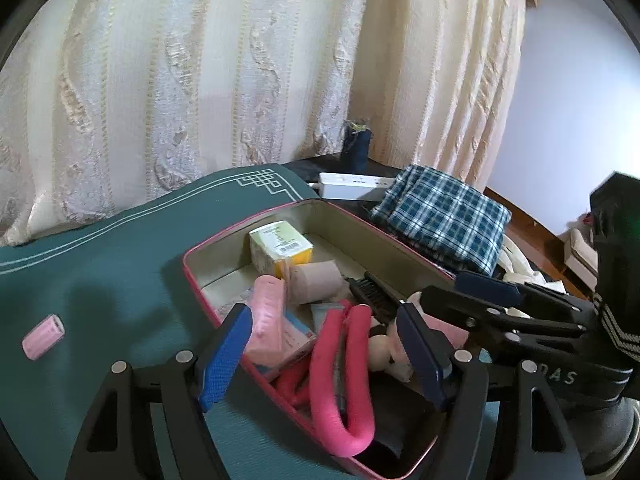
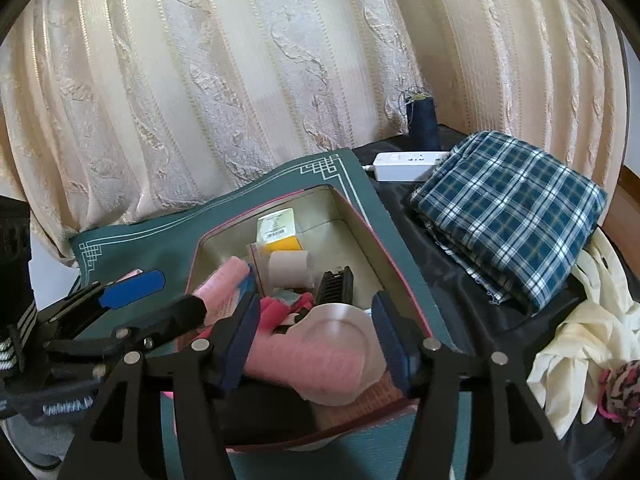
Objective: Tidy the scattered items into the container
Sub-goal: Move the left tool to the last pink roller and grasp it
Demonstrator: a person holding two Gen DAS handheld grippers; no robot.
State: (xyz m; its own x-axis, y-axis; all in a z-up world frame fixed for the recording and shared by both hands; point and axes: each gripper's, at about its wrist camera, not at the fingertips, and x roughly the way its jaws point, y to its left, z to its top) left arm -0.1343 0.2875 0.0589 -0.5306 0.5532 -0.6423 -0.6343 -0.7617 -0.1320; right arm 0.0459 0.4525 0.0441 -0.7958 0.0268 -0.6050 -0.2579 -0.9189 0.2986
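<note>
Both grippers hang over the red-rimmed tin point(image 1: 192, 258), which sits on the green mat point(image 1: 120, 248) and is already crowded with a yellow-and-white carton point(image 1: 280, 246), a beige roll point(image 1: 316, 282), a black comb point(image 1: 372, 292) and bent pink foam rods point(image 1: 340, 380). The left gripper point(image 1: 324, 352) stands released, its blue pads apart over the near end of the tin, with a pale pink roller point(image 1: 268, 312) lying just beside the left pad rather than pinched; it looks set down among the rest. The right gripper point(image 2: 316, 344) is likewise unclenched over the tin, a pink roll with a silvery cap point(image 2: 320, 352) lying between its pads with gaps showing on both sides, so I judge it freshly dropped, not grasped. Both tools tilt downward, presumably so items fall inside the walls. One small pink roller point(image 1: 43, 336) lies out on the mat, well apart from the tin, so the tidying is not finished. The tin's bottom is mostly buried, its near wall is cut off behind the gripper frames, and what lies under the foam rods cannot be made out. The plaid cloth point(image 2: 508, 208), white power strip point(image 2: 404, 164) and cream gloves point(image 2: 580, 344) lie beyond the mat; whether they belong to the task I cannot tell
</note>
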